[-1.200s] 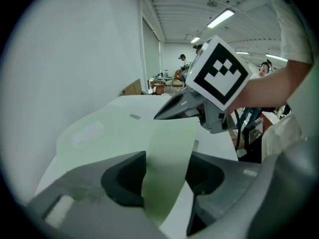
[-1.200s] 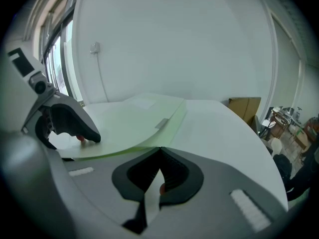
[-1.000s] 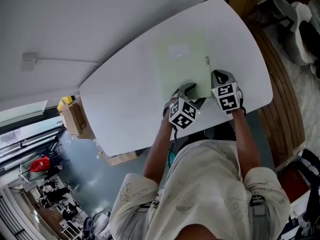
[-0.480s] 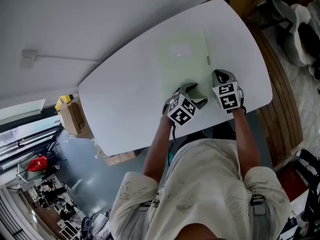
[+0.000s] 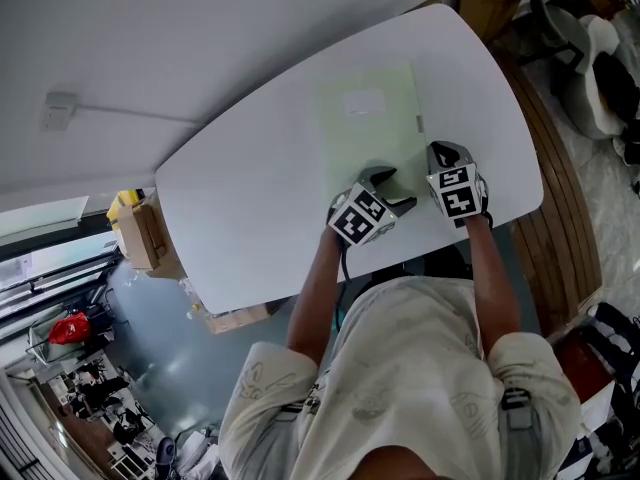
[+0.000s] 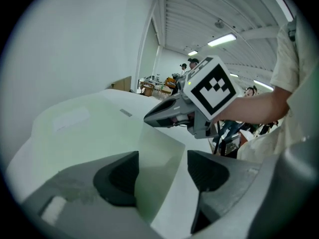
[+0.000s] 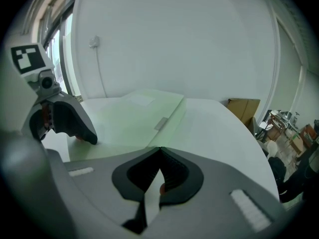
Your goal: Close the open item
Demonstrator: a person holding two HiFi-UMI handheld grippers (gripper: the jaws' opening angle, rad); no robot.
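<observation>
Near edge of pale green plastic folder (image 5: 368, 128) hidden under left gripper (image 5: 392, 190); its white label (image 5: 363, 102) too small to read.

1. Wide free room is given on the table (image 5: 250, 198), left of the green folder (image 5: 370, 128).
2. The table's far side is closed off by the wall (image 5: 150, 48).
3. The near edge is crowded by the left gripper (image 5: 392, 190) and right gripper (image 5: 440, 151); only a narrow gap is left between them.
4. The gap between the left gripper's parted jaws is taken up by the folder's lifted corner.
</observation>
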